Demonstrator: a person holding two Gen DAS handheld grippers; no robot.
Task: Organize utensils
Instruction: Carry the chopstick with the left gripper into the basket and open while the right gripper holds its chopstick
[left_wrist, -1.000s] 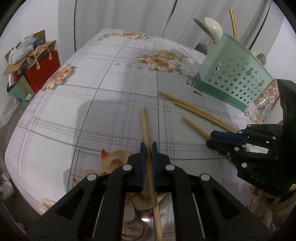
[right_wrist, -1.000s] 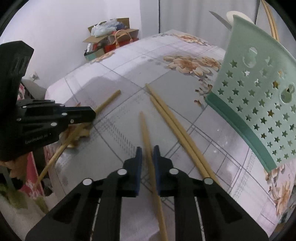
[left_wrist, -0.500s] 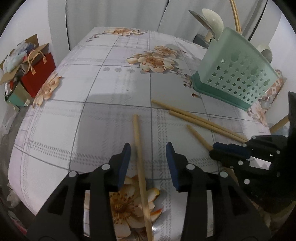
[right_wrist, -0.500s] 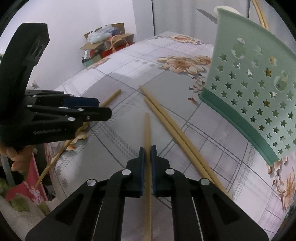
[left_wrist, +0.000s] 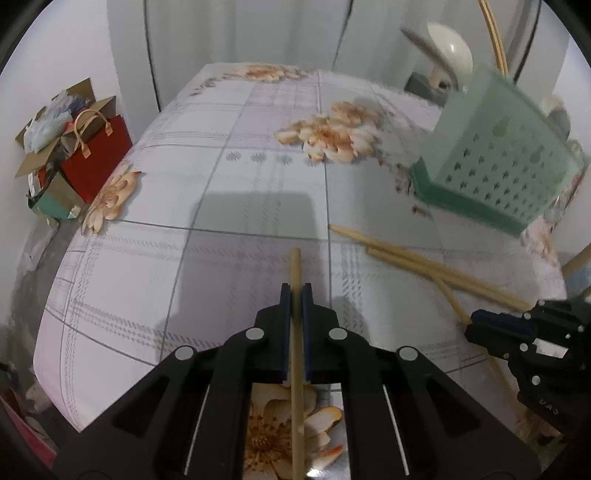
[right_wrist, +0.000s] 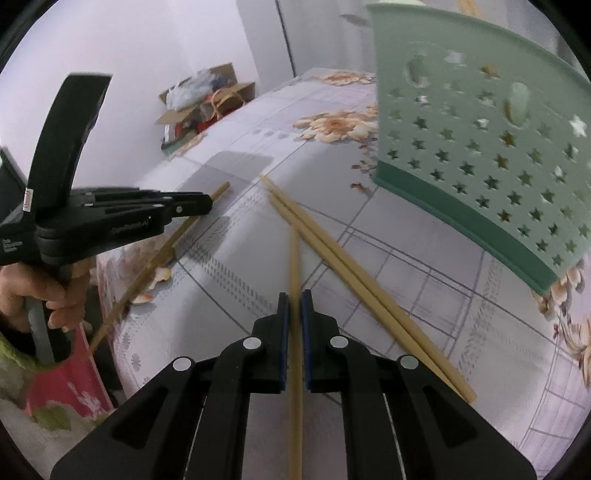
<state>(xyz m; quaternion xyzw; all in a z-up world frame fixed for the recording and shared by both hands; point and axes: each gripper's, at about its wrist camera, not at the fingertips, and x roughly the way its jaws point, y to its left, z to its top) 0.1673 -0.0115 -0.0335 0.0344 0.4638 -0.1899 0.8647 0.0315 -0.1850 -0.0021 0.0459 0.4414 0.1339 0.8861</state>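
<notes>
My left gripper (left_wrist: 295, 291) is shut on a wooden chopstick (left_wrist: 295, 269) that runs back between its fingers, above the floral tablecloth. My right gripper (right_wrist: 294, 299) is shut on another chopstick (right_wrist: 294, 258), which points forward over the table. Two more chopsticks (right_wrist: 332, 254) lie side by side on the cloth ahead of the right gripper; they also show in the left wrist view (left_wrist: 424, 264). The green star-punched utensil basket (right_wrist: 480, 140) stands to the right and holds a ladle (left_wrist: 448, 55) and chopsticks. The left gripper shows in the right wrist view (right_wrist: 207, 203), and the right gripper in the left wrist view (left_wrist: 471, 326).
The table (left_wrist: 221, 184) has a rounded edge at left and near. A red paper bag (left_wrist: 96, 155) and a cardboard box of clutter (left_wrist: 48, 125) stand on the floor beyond the left edge. White panels stand behind the table.
My left gripper, open half a second ago, has shut on its chopstick again and lifted it. My right gripper holds its chopstick and has moved nearer the basket.
</notes>
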